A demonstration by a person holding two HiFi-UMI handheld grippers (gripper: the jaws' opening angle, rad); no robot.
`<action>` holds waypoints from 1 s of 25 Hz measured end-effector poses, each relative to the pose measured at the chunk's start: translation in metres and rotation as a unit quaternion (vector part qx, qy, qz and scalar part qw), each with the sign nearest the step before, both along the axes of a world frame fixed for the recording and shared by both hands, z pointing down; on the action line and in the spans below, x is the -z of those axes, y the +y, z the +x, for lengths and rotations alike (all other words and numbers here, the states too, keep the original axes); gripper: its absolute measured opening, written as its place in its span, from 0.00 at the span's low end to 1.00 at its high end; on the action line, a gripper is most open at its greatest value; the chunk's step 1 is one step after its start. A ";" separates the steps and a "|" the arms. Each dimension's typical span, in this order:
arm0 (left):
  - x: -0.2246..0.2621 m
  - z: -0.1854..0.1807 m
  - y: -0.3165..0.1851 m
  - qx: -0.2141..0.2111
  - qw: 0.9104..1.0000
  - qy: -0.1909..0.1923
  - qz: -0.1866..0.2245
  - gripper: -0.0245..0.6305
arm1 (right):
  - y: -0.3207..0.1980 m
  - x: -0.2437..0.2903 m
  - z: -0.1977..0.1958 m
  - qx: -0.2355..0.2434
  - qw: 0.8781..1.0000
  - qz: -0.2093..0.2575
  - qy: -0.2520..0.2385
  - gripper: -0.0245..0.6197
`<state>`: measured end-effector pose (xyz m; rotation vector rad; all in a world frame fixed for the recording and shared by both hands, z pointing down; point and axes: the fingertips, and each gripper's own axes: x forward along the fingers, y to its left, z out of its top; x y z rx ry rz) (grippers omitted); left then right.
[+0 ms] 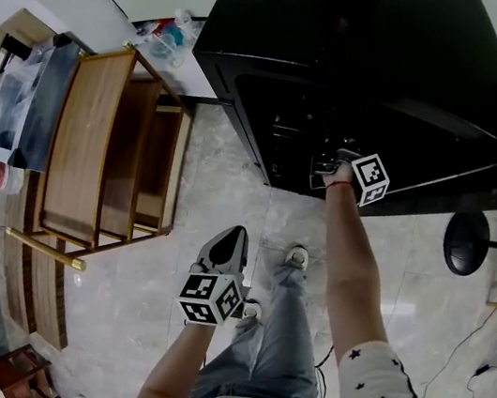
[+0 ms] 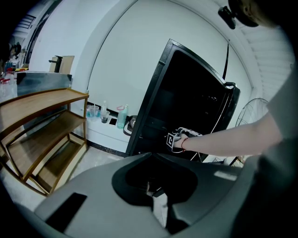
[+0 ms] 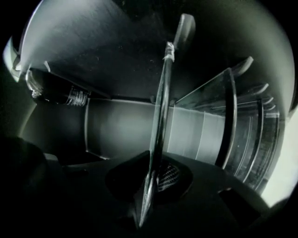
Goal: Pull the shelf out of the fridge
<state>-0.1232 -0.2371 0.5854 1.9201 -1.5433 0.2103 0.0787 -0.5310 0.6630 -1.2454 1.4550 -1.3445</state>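
- Right gripper point(image 3: 150, 183): your jaws are closed tight on the near edge of the glass shelf point(image 3: 161, 107).
- Glass shelf: seen edge-on, running away from your jaws into the dark inside of the fridge point(image 1: 351, 49).
- Bottle point(image 3: 58, 95): inside the fridge, left of the shelf in the right gripper view.
- Left gripper point(image 1: 224, 248): you hold it low over the floor, well apart from the fridge, jaws together with nothing between them.
- Wooden rack point(image 1: 86, 146): beside the fridge.

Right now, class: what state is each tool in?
Left tool: closed, empty.
Right tool: closed on the shelf.
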 end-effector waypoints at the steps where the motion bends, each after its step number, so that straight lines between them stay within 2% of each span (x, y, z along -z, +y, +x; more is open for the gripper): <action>1: 0.000 0.000 0.000 0.000 1.000 0.000 0.000 0.06 | 0.001 0.000 0.000 -0.001 1.000 0.001 -0.003 0.06; 7: 0.002 0.002 0.003 0.000 1.000 0.000 0.001 0.06 | 0.009 -0.001 0.001 -0.006 1.000 0.004 -0.029 0.05; 25: 0.013 0.005 0.023 -0.006 1.000 0.001 0.007 0.06 | 0.048 0.006 0.000 0.003 0.999 0.011 -0.052 0.04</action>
